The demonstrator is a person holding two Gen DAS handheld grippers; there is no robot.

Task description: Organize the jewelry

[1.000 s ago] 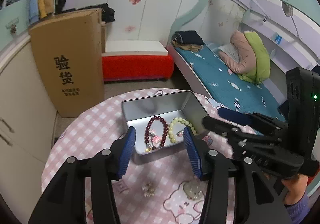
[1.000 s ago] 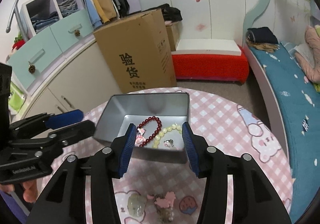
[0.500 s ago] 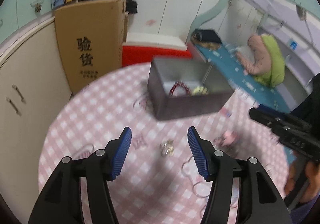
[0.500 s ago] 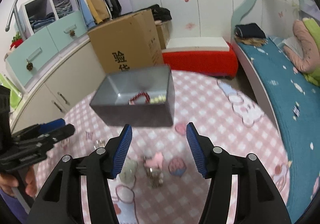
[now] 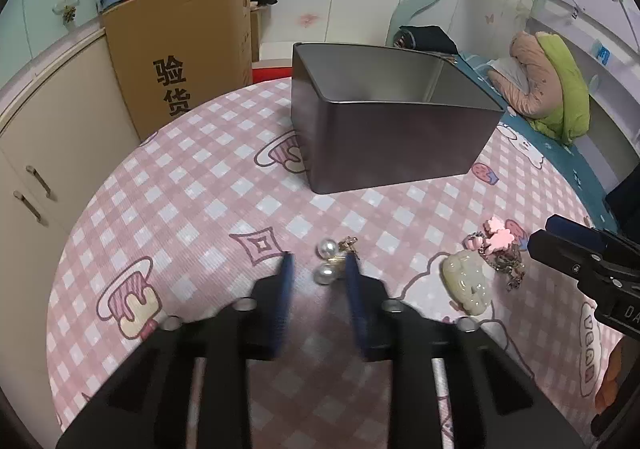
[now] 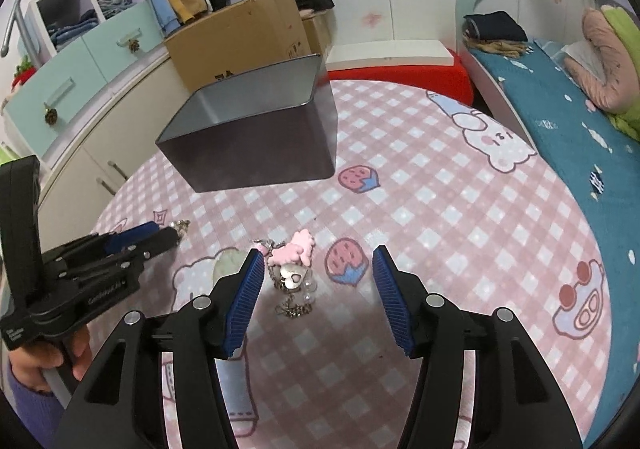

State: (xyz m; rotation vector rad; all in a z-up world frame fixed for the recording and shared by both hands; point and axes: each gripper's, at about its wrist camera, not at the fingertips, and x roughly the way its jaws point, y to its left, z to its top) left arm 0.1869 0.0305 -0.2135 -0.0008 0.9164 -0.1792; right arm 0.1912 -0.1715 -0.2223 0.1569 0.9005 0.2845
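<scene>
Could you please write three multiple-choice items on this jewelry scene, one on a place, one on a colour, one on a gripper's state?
1. Where do the pearl earrings lie?
A. Inside the metal tin
B. On the tablecloth between the left gripper's fingers
C. On the bed

2. What colour is the flower charm ahead of the right gripper?
A. Pink
B. Green
C. Black

3. How do the right gripper's jaws stand?
A. Clamped on the tin
B. Shut empty
C. Open above the tablecloth

Answers: 1 B, the pearls sit on the checked tablecloth between the left gripper fingers, whose jaws have just been closing; 2 A, it is pink; 3 C, the pads stand apart, touching nothing.
</scene>
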